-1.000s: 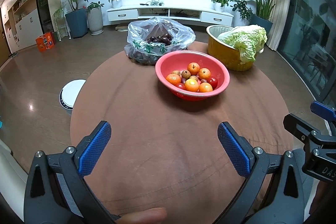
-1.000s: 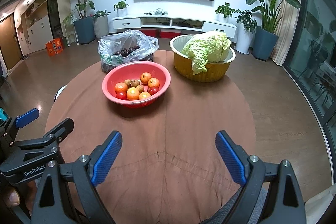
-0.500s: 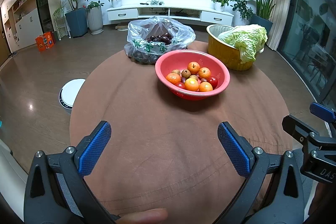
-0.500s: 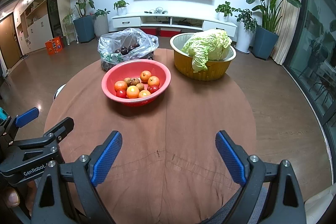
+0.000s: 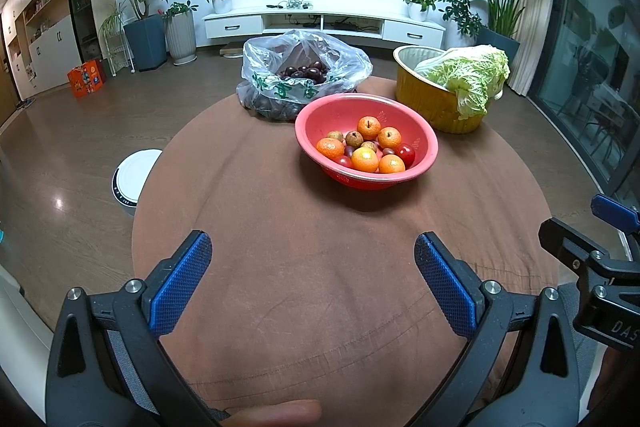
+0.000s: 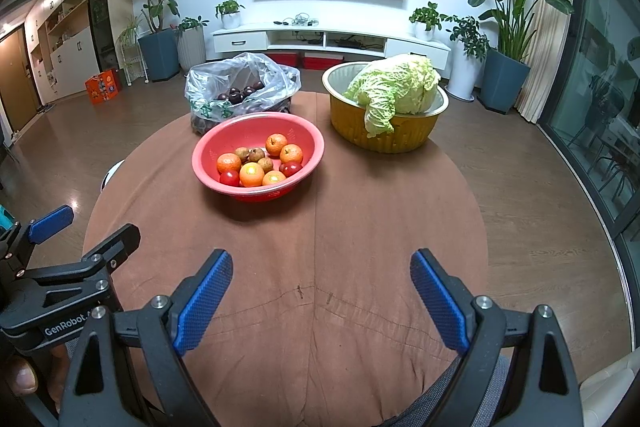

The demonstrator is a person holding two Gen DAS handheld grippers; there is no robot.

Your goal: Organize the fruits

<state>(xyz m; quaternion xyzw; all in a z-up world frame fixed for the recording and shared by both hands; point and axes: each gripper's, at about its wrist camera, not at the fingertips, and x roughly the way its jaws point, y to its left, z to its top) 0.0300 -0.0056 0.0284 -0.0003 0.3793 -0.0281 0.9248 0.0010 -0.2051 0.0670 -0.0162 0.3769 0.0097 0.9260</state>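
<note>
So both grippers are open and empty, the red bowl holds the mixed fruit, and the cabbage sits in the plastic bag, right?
Not quite. The cabbage sits in the yellow basin, as the right wrist view shows; the plastic bag holds dark fruit. The rest stands.

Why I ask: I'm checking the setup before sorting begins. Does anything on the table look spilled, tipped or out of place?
Nothing looks spilled or tipped. The red bowl sits upright holding mixed fruit, the plastic bag of dark fruit is slumped open behind it, and a cabbage droops over the yellow basin rim. Both grippers are open and empty.
</note>
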